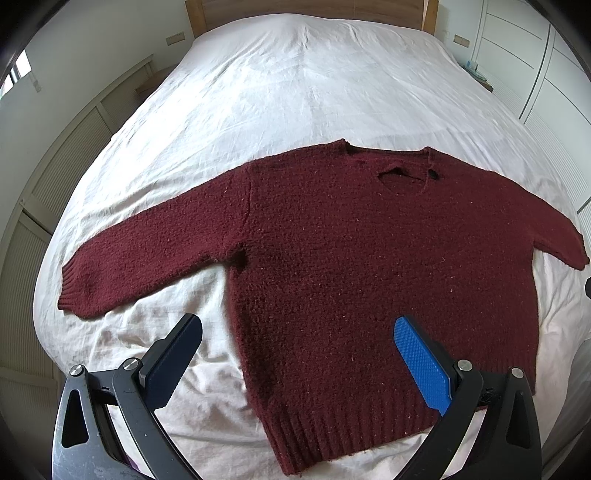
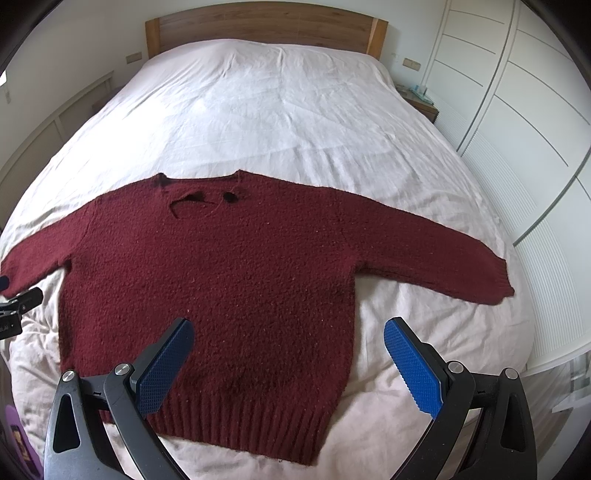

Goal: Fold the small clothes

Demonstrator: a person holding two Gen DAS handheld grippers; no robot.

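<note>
While above sweater (image 1: 369, 277), claws (image 1: 297, 332) agape.

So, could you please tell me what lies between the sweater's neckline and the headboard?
Only bare, wrinkled white sheet lies between the sweater and the headboard; the right wrist view shows it best.

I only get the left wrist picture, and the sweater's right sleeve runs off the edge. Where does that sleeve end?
Observer: The right sleeve lies straight and flat, its cuff resting on the white bedsheet.
Operator: Is the other gripper holding anything?
Observer: No. The right gripper is open, empty, hovering above the sweater near its hem.
Operator: What's beside the bed on that side?
Observer: A white wardrobe with a small wooden nightstand in front of it.
</note>
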